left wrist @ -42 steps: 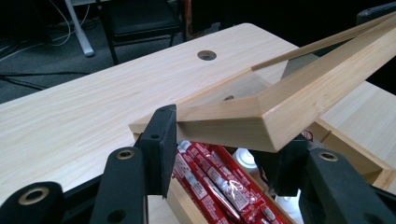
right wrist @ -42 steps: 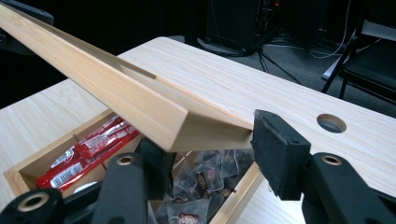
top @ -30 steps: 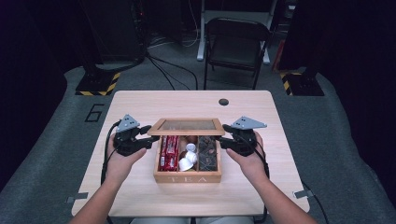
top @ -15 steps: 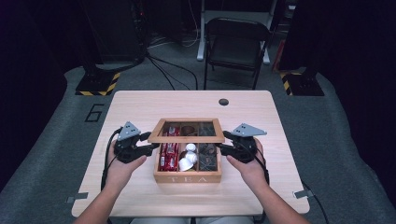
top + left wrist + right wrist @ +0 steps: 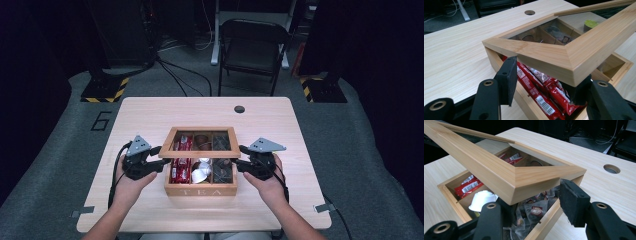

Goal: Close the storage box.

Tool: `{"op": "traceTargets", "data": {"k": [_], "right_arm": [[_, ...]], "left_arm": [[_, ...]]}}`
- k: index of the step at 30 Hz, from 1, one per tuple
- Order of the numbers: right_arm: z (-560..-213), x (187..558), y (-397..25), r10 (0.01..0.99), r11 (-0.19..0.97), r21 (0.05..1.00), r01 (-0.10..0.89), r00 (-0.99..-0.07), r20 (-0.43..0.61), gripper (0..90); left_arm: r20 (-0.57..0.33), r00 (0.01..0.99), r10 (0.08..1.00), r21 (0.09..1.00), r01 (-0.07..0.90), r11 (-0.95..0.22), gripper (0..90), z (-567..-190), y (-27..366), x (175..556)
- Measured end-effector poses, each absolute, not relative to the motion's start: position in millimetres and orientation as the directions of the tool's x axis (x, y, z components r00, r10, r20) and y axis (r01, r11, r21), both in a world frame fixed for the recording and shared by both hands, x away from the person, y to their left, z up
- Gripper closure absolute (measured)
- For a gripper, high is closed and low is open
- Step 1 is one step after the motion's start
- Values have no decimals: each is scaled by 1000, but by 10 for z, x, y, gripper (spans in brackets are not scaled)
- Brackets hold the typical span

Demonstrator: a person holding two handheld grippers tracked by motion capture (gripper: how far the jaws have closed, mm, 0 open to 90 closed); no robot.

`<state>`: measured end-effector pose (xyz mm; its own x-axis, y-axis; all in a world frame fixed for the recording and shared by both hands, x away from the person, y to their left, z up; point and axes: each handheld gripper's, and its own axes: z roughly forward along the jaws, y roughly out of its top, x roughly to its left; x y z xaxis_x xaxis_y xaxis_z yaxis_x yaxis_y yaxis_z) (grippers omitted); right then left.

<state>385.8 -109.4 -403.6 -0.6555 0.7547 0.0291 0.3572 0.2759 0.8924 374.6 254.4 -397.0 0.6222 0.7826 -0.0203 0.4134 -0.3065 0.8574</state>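
Observation:
A wooden tea box (image 5: 200, 191) sits at the table's near middle, its glass-paned lid (image 5: 200, 154) hinged at the back and held half raised. My left gripper (image 5: 159, 156) is at the lid's front left corner, jaws open around it (image 5: 542, 82); the lid (image 5: 574, 55) seems to rest on the inner jaw. My right gripper (image 5: 241, 156) mirrors this at the front right corner (image 5: 539, 205), open, one jaw under the lid (image 5: 524, 177). Inside lie red packets (image 5: 541, 92), a white capsule (image 5: 482, 198) and dark tea bags (image 5: 531, 212).
The light wooden table (image 5: 150, 115) has a round cable hole (image 5: 239, 109) near its far edge. Beyond it stands a folding chair (image 5: 252, 45), with a black stand on a yellow-striped base (image 5: 105, 92) on the floor at the left.
The lid has come down from nearly upright to half raised. Both grippers have moved toward the person along with its front edge.

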Motion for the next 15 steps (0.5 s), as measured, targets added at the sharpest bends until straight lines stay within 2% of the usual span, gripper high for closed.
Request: {"op": "traceTargets", "data": {"k": [15], "right_arm": [[-4225, 3688, -1126, 738, 287, 876, 388, -672, 56, 518]], "left_arm": [[-47, 640, 767, 847, 433, -308, 492, -4156, 2566, 3562]]}}
